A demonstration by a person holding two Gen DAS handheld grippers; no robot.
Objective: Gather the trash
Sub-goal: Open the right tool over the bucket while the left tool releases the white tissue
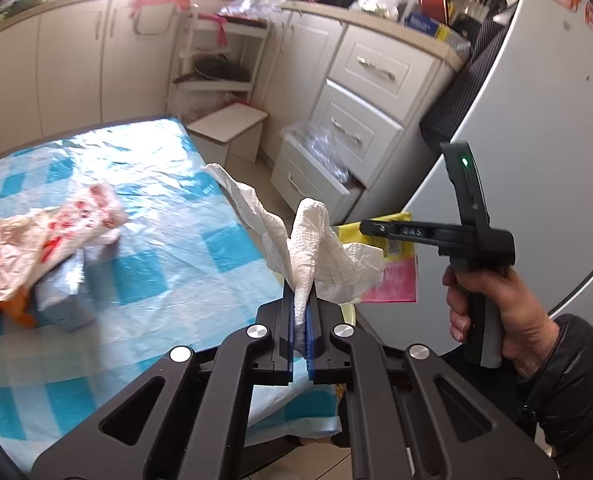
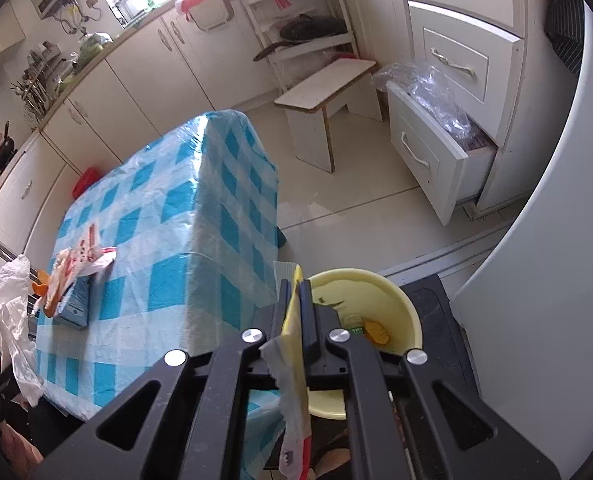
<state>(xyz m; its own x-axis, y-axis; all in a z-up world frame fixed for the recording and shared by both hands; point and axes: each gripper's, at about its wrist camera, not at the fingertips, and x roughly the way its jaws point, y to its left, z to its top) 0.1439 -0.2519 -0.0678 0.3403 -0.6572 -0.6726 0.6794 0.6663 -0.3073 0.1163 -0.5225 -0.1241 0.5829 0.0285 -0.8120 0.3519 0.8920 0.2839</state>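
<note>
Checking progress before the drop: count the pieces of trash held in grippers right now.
2: a white paper towel clamped in the left gripper, and a yellow wrapper clamped in the right gripper beside the yellow bin.

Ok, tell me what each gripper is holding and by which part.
The left gripper pinches a white paper towel by its lower end. The right gripper clamps a yellow wrapper across its middle.
</note>
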